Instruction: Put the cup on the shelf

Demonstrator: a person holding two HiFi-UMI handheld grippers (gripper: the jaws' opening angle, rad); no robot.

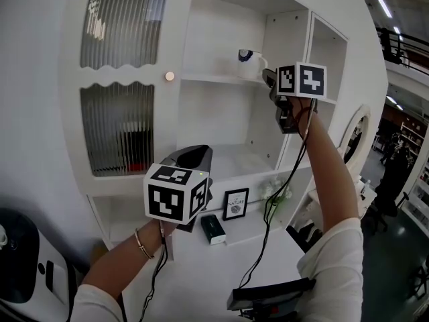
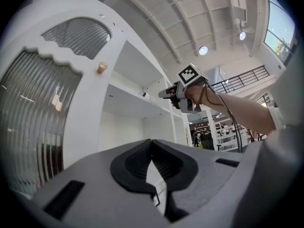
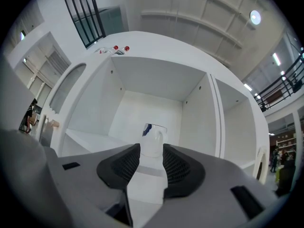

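Currently the white cup with a dark blue rim [image 1: 250,62] stands upright on the upper shelf [image 1: 208,79] of the white open-fronted cabinet [image 1: 173,136], in the right half of that compartment, handle side towards the right gripper [image 1: 269,78]. Right gripper is raised to shelf level, just beside the cup. Its jaws are apart, bare shelf shows in the gap, and the cup sits right at the tips. Can't tell if the tips touch it.

Left gripper [image 1: 194,154] is low, in front of the lower compartment, well apart from the cup. Its jaws are closed tip to tip with nothing between them.

Left cabinet door has ribbed glass panels [image 1: 118,127] and a small round wooden knob [image 1: 169,76]. On the bottom ledge: small black-framed picture [image 1: 235,203], dark rectangular box [image 1: 213,229] lying flat, small green plant [image 1: 277,192].
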